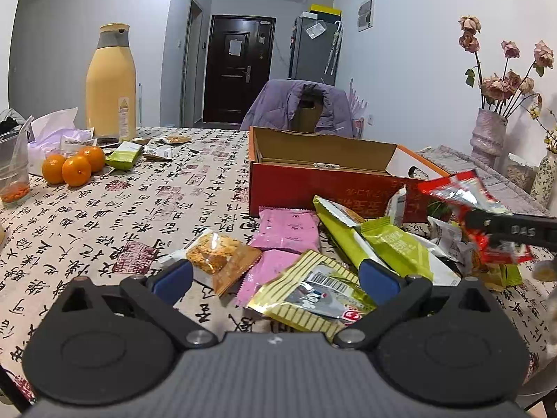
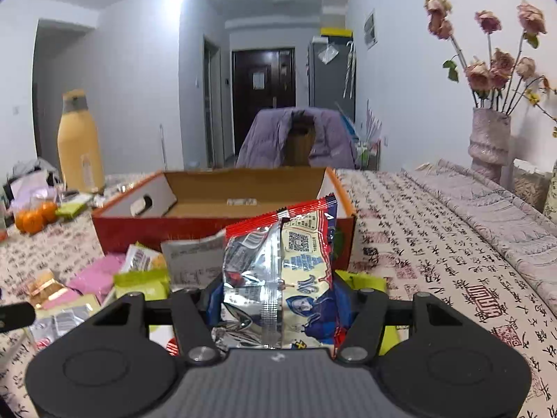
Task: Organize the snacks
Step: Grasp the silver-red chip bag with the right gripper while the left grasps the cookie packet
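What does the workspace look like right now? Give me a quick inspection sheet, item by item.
Surface: table under a calligraphy-print tablecloth.
Job's things: open cardboard box, one small packet inside; loose snack packets piled in front of it.
Clutter: oranges, yellow jug, tissue and a plastic cup at the table's left end.
Grippers: right gripper shut on a red and silver snack bag, lifted in front of the box; left gripper open, over the pile, holding nothing.
Cables: nothing seen.
Surroundings: vase of dried roses, chair draped with a purple jacket, dark door beyond.
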Demonstrator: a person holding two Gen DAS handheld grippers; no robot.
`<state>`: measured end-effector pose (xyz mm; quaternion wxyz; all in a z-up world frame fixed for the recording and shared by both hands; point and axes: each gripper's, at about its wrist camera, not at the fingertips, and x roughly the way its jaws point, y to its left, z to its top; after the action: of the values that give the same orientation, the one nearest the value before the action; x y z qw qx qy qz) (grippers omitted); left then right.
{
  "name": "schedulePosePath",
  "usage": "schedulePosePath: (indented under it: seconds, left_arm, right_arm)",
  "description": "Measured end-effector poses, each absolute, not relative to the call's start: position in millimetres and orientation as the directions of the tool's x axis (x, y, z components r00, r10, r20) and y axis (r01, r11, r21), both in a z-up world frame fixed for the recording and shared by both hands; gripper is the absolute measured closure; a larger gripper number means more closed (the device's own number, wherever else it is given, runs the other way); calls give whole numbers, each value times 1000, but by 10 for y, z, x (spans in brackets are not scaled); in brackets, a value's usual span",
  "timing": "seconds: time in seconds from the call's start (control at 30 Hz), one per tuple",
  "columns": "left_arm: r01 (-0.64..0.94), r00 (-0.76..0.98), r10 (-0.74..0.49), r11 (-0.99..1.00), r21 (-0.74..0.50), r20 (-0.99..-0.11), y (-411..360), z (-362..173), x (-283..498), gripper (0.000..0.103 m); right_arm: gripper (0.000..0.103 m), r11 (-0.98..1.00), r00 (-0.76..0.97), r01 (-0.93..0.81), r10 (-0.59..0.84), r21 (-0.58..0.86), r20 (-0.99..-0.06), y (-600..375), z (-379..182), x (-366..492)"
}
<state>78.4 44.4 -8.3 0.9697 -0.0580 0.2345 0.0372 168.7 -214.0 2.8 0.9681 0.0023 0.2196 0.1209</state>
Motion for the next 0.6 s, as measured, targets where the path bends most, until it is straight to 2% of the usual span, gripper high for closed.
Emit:
schedulePosePath:
  seconds: [0.23, 0.47, 0.6]
  left_arm:
    - [-112, 882, 65, 991, -73, -466, 555, -56, 818, 0]
    - [-134, 867, 108, 991, -20, -486, 741, -70, 994, 0]
    - [-119, 842, 99, 993, -3, -531, 892, -103, 1185, 0]
  right_arm:
    - [44, 968, 891, -226, 249, 104, -380, -2287, 73, 1576]
    - [44, 969, 887, -223, 245, 103, -392, -2299, -7, 1539]
    - [44, 969, 885, -222, 247, 109, -394, -2321, -25, 1523]
